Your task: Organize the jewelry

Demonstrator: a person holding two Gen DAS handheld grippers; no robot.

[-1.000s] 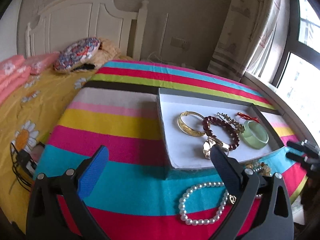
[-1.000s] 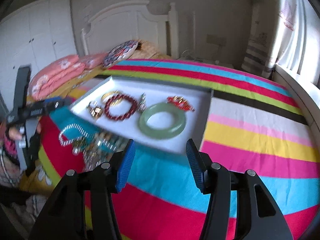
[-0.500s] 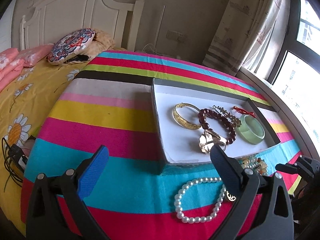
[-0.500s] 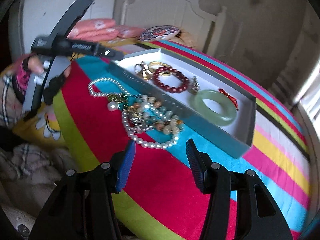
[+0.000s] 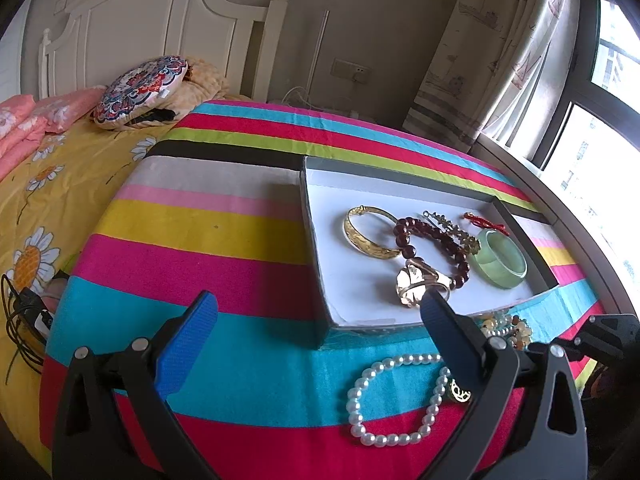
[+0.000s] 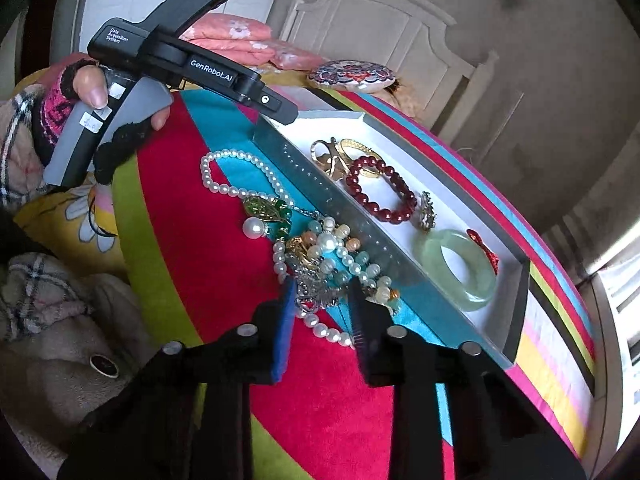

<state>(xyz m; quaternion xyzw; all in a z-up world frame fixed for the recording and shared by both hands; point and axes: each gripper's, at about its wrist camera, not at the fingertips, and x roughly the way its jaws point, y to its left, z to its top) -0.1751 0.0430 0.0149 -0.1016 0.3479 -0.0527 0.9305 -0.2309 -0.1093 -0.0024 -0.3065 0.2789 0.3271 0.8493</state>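
A shallow grey box with a white floor (image 5: 316, 248) (image 6: 516, 304) lies on the striped cloth. It holds a gold bangle (image 5: 370, 236), a dark red bead bracelet (image 5: 432, 244) (image 6: 380, 188), a green jade bangle (image 5: 500, 260) (image 6: 460, 268), a gold flower piece (image 5: 416, 286) and a red charm (image 5: 482, 222). A pearl bracelet (image 5: 394, 396) (image 6: 236, 172) lies in front of the box. A tangled pile of pearls and beads (image 6: 324, 256) lies beside it. My left gripper (image 5: 320, 320) is open and empty, above the cloth. My right gripper (image 6: 320, 292) is open, its fingertips at the pile's near edge.
A striped cloth (image 5: 200, 232) covers the round surface. A bed with a yellow daisy sheet (image 5: 44, 184), pink pillows and a patterned cushion (image 5: 142, 88) stands to the left. A curtain (image 5: 480, 60) and window are on the right. Black cables (image 5: 20, 320) lie at the left edge.
My right gripper has swung down and closer to the loose pile, and its jaws stand narrower. My left gripper's view has shifted only slightly; its jaws stay wide open.
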